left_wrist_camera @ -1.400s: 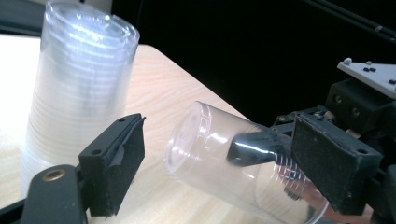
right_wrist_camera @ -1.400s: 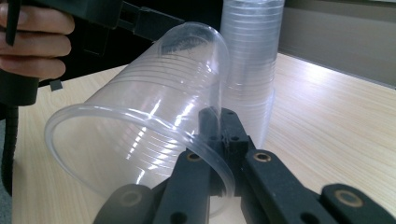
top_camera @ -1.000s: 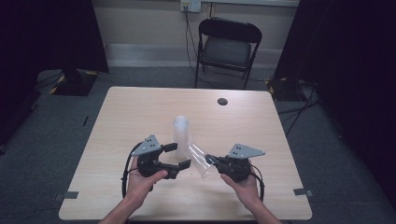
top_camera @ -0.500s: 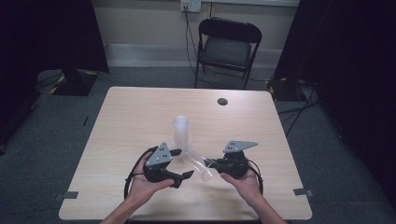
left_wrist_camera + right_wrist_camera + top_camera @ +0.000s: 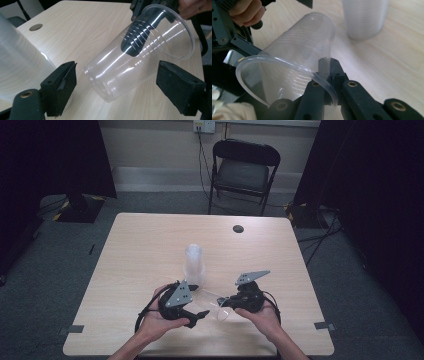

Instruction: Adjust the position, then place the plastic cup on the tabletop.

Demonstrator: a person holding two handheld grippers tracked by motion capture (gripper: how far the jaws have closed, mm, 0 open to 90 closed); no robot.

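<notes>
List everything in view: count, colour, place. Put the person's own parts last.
single cup: 1, clear plastic, tilted on its side near the table's front edge, its rim pinched by the right gripper
cup stack: 1 stack, frosted clear, upright at mid-table
table: 1, light wood
round grommet: 1, dark, near the table's far edge
folding chair: 1, black, beyond the table
wall outlet: 1, pale, on the far wall above the chair
left gripper: 1, black, jaws open on either side of the single cup's base end
right gripper: 1, black, shut on the single cup's rim, one jaw inside the cup
hands: 2, one on each gripper, at the front edge
</notes>
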